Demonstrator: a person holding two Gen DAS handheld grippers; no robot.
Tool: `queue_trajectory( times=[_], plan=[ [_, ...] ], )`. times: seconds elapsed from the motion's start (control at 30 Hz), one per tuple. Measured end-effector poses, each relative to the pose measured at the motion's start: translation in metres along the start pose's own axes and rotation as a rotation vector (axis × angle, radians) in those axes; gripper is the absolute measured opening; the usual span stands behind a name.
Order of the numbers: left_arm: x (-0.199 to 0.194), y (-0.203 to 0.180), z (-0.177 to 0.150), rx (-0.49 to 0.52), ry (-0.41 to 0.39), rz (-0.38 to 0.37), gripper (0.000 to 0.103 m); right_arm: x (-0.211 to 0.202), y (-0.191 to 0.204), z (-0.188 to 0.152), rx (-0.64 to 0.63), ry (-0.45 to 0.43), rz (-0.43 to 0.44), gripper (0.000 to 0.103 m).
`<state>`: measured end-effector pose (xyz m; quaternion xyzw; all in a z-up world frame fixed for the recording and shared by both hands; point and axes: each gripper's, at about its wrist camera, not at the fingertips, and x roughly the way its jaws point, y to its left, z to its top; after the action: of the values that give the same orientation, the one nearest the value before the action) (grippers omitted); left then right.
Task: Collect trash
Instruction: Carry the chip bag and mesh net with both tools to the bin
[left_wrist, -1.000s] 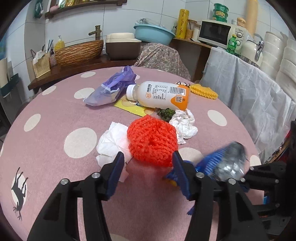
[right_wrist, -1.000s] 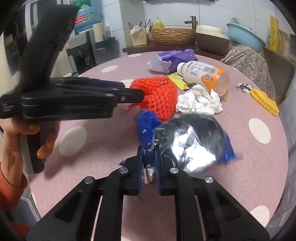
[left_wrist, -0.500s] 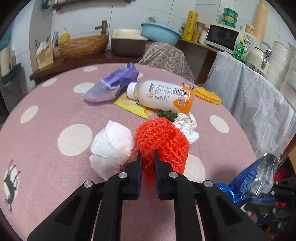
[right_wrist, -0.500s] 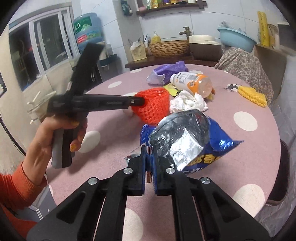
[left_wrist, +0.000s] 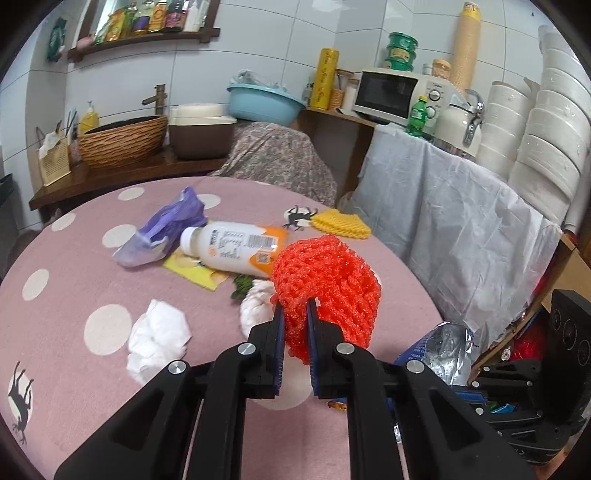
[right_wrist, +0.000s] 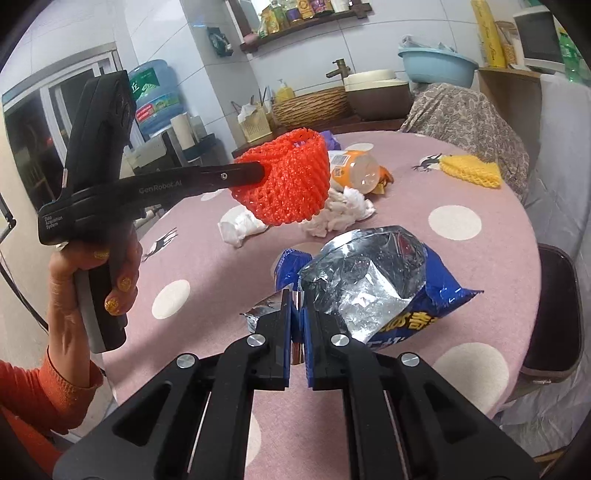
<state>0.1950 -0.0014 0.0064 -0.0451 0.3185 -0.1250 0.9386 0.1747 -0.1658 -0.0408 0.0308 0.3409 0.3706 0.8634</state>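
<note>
The left hand-held gripper (left_wrist: 295, 314) is pinching the rim of the orange-red foam fruit net (left_wrist: 327, 286), its jaws having just closed on the mesh; the net hangs off the fingertips above the round pink counter with white dots (left_wrist: 70, 280), clear of its surface, its open mouth tilted up and away in the right wrist view. The right hand-held gripper (right_wrist: 295, 306) is pressed together on the torn edge of the crumpled blue and silver foil snack bag (right_wrist: 373, 284), which spreads out to the right of its fingers; both loads are therefore in the air side by side, the net to the left of the bag. No bin shows clearly; judging by this, the coming move carries both off the counter's right edge. Left behind lie two crumpled white tissues (left_wrist: 157, 338), nearer the left hand-held gripper.
</note>
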Motion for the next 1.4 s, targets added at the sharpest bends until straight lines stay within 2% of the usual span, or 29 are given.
queue_trajectory(
  times=[0.33, 0.47, 0.87, 1.13, 1.4],
  plan=[
    [0.044, -0.029, 0.017, 0.016, 0.074, -0.125, 0.011, -0.036, -0.035, 0.000, 0.048, -0.071, -0.073, 0.006],
    [0.066, -0.052, 0.024, 0.049, 0.097, -0.147, 0.011, -0.047, -0.053, 0.000, 0.069, -0.096, -0.104, 0.006],
    [0.120, -0.123, 0.047, 0.146, 0.153, -0.260, 0.011, -0.086, -0.138, 0.000, 0.175, -0.162, -0.281, 0.006],
    [0.161, -0.154, 0.061, 0.197, 0.204, -0.256, 0.011, -0.077, -0.216, -0.005, 0.266, -0.134, -0.395, 0.006],
    [0.210, -0.183, 0.071, 0.226, 0.271, -0.233, 0.011, -0.037, -0.295, -0.021, 0.419, -0.053, -0.401, 0.006]
  ],
)
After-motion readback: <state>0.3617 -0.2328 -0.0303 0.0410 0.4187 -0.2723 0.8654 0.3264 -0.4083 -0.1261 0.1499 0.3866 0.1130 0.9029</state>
